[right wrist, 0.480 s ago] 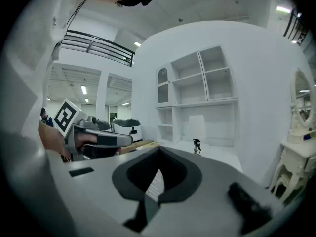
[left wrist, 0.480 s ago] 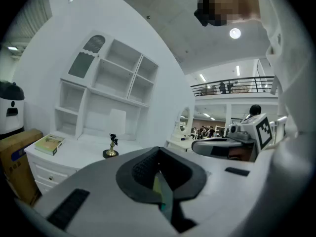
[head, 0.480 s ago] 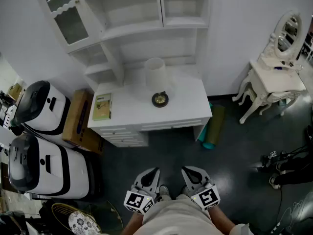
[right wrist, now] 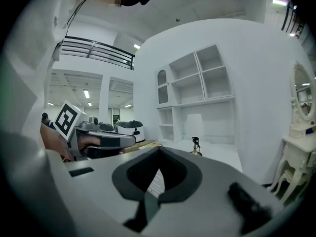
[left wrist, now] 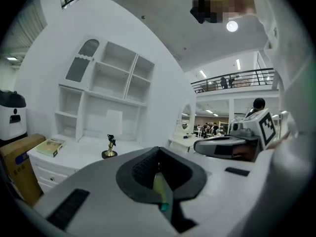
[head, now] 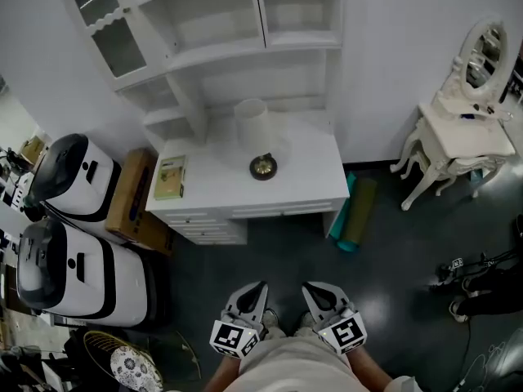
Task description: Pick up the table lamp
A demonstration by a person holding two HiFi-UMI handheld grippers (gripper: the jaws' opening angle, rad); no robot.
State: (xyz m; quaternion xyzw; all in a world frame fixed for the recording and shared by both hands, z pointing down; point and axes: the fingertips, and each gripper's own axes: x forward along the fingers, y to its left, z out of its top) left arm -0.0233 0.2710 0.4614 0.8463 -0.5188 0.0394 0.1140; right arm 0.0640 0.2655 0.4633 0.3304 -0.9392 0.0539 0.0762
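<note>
The table lamp (head: 252, 126) stands on a white desk (head: 310, 182). It has a white shade and a dark, gold-rimmed round base (head: 263, 167). Both grippers are held low in the head view, close to my body and well short of the desk. My left gripper (head: 256, 288) and right gripper (head: 313, 288) point toward the desk, side by side, each shut with nothing in it. In the left gripper view the lamp (left wrist: 110, 146) is small and far beyond the shut left gripper (left wrist: 159, 176). In the right gripper view the lamp (right wrist: 196, 143) stands far ahead of the right gripper (right wrist: 157, 179).
A shelf hutch (head: 221, 23) rises behind the desk. A book (head: 171, 178) lies on the desk's left end. A cardboard box (head: 131, 198) and two white machines (head: 69, 219) stand left. A green roll (head: 356, 211) leans at the desk's right. A white vanity (head: 453, 141) stands far right.
The desk and lamp sit slightly further left in the head view. Both grippers keep the same place and stay shut.
</note>
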